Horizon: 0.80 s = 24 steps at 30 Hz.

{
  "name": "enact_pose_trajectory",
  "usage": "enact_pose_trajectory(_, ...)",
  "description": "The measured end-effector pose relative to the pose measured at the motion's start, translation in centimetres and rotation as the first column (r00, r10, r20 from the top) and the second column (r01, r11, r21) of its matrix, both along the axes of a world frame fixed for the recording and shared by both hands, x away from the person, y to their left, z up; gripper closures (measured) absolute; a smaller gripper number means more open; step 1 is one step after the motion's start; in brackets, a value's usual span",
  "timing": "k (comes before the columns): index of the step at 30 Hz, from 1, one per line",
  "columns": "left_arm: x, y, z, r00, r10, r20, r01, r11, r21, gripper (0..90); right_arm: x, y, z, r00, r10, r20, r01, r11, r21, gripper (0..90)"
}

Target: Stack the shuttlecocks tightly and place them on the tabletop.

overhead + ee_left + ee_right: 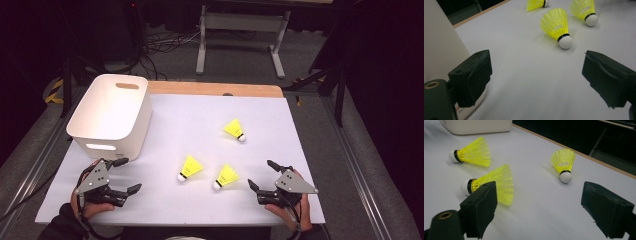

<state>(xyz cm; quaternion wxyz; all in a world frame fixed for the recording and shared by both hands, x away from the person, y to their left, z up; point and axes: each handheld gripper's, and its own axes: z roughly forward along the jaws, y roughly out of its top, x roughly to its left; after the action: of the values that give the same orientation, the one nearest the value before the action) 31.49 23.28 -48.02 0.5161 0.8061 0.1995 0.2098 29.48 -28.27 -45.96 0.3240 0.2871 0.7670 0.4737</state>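
Note:
Three yellow shuttlecocks with white cork tips lie on the white table top (pixel 200 115): a far one (pixel 235 130), a middle one (pixel 189 168) and a near-right one (pixel 225 177). My left gripper (pixel 129 175) rests at the front left, open and holding nothing. Its view looks over bare table at the middle shuttlecock (pixel 556 26), with the other two (pixel 585 11) (pixel 537 3) beyond. My right gripper (pixel 261 173) is at the front right, also open and holding nothing. Just past its left jaw lies the near-right shuttlecock (pixel 496 182), with the middle one (pixel 472 152) and the far one (pixel 563 162) farther off.
A white plastic bin (pixel 110 112) with handle slots stands at the table's back left, just beyond my left gripper; its wall (pixel 439 45) is close beside the left jaw. A wooden edge (pixel 215 89) runs along the far side. Dark floor, cables and a metal frame lie behind.

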Motion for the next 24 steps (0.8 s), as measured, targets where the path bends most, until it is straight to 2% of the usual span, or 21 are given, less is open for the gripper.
enact_pose_trajectory(3, 0.0, -0.2, 0.0, 1.0, -0.002, -0.004, 0.002, 1.0, 0.006, 10.2, 0.0, -0.2, 0.1, 1.0, -0.005, 0.005, 0.005, 1.0, -0.003, 14.7)
enact_pose_trajectory(5, 0.0, -0.3, 0.0, 1.0, 0.001, -0.008, -0.001, 1.0, -0.001, 10.2, -0.1, -0.5, 0.3, 1.0, -0.001, 0.001, 0.001, 0.9999, 0.017, 14.7)
enact_pose_trajectory(10, 0.0, -0.5, -0.1, 0.9998, -0.005, -0.02, 0.005, 1.0, 0.001, 11.0, 0.0, -0.6, 0.3, 0.9997, -0.015, -0.018, 0.015, 0.9999, 0.003, 14.7)
enact_pose_trajectory(13, 0.0, -0.9, 0.0, 0.9997, -0.012, -0.022, 0.013, 0.9996, 0.024, 11.7, 0.2, -0.5, 0.3, 0.9994, -0.014, -0.031, 0.014, 0.9999, 0.003, 14.7)
enact_pose_trajectory(18, -0.1, -1.6, -0.1, 0.9987, -0.018, -0.048, 0.02, 0.9993, 0.032, 12.1, 0.3, -0.3, 0.1, 0.9989, 0.002, -0.047, -0.002, 1.0, -0.006, 14.9)
enact_pose_trajectory(20, 0.0, -1.9, -0.1, 0.9981, -0.027, -0.056, 0.029, 0.9993, 0.024, 12.4, 0.3, -0.2, 0.0, 0.9986, 0.003, -0.053, -0.004, 1.0, -0.009, 15.0)
enact_pose_trajectory(24, 0.5, -3.4, 0.3, 0.9944, -0.045, -0.096, 0.047, 0.9988, 0.017, 12.4, 0.4, -0.1, -0.1, 0.9978, 0.006, -0.066, -0.008, 0.9998, -0.019, 15.3)
